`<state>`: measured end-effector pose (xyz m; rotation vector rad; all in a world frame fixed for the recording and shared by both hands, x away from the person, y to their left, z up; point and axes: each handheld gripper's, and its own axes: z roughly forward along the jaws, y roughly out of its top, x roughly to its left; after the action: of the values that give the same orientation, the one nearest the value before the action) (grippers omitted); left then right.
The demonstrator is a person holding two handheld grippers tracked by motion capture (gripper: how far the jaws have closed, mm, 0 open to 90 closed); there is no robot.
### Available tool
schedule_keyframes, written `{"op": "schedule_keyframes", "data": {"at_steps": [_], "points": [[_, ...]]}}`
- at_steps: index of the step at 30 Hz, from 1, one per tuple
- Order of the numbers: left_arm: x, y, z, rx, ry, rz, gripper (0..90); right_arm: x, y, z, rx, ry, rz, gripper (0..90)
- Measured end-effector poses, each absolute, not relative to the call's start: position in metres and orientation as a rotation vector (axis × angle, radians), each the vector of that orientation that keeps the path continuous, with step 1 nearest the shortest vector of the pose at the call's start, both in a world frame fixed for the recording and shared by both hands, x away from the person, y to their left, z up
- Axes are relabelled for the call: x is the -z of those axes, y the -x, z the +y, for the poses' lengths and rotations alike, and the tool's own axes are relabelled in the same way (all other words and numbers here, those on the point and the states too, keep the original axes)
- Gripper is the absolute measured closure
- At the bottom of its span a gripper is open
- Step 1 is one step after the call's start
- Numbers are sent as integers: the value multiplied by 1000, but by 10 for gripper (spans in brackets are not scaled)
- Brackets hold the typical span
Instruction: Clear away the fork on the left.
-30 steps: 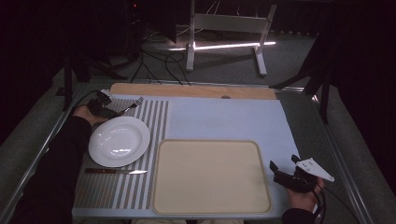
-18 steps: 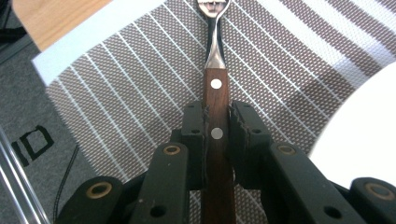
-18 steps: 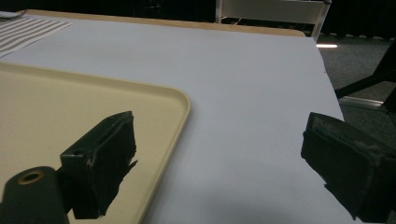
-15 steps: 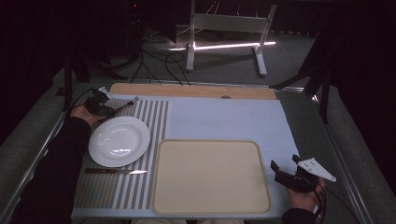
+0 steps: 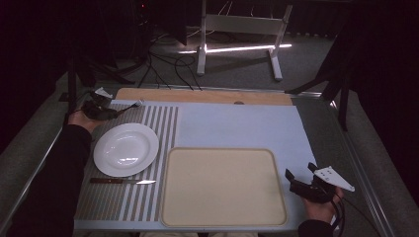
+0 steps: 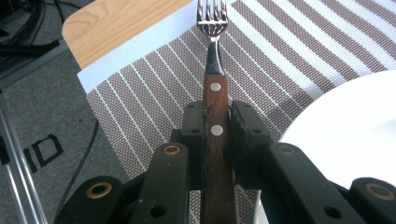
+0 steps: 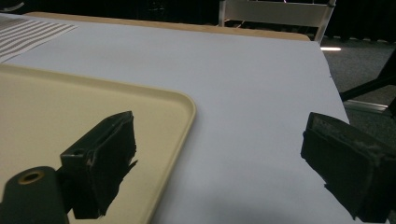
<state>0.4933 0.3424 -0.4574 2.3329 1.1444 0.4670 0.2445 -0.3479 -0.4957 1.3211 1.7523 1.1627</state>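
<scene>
Table (image 5: 237, 123) has a smooth pale-blue sheet w/ a wood strip at the far edge. Tray (image 5: 222, 187): beige plastic, rounded rect., raised rim, near-centre. Mat (image 5: 163, 123): woven, brown/white stripes, on the left. Plate (image 5: 126, 149): round, glossy white, on the mat. Knife (image 5: 122, 181), wood handle, lies just near-side of plate. Right gripper (image 7: 219, 163) sits by tray's right edge, black jaws wide apart w/ nothing between. Left gripper (image 6: 217, 123) is clamped on fork (image 6: 214, 93) by its riveted wood handle; steel tines point out over mat's far-left corner, beside plate.
</scene>
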Motion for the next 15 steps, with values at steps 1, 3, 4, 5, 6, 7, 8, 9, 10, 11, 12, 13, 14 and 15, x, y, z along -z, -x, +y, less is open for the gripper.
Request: {"op": "schedule_keyframes", "data": {"at_steps": [1,3,4,5,6,7,8,9,10,11,12,13,14,15], "points": [[455,-490,342,-479,-2315,1151,776,496,-245,-347,-1165,-1319,1754,99],[453,-488,342,-472,-2303,1148,776,496,-245,-347,-1165,-1318,1755,99],[452,-487,342,-475,-2297,1149,776,496,-245,-347,-1165,-1318,1755,99],[448,-483,340,-486,-2286,1148,776,496,-245,-347,-1163,-1318,1754,99],[448,-483,340,-486,-2286,1148,777,496,-245,-347,-1163,-1318,1754,99],[444,-480,339,-491,-2277,1143,777,496,-244,-347,-1166,-1320,1754,99],[444,-480,339,-491,-2277,1143,776,496,-244,-347,-1166,-1320,1754,99],[440,-477,337,-497,-2264,1136,776,496,-244,-348,-1168,-1323,1749,99],[440,-477,337,-497,-2264,1136,776,496,-244,-348,-1168,-1323,1749,99],[438,-475,336,-503,-2255,1135,776,495,-243,-349,-1171,-1324,1742,99],[437,-474,336,-501,-2248,1134,776,495,-243,-349,-1171,-1324,1742,99],[435,-472,335,-503,-2245,1131,776,495,-244,-348,-1172,-1321,1744,99],[433,-470,334,-509,-2241,1135,776,495,-244,-348,-1172,-1321,1744,99],[432,-468,333,-507,-2237,1135,776,495,-244,-347,-1174,-1318,1747,99]]}}
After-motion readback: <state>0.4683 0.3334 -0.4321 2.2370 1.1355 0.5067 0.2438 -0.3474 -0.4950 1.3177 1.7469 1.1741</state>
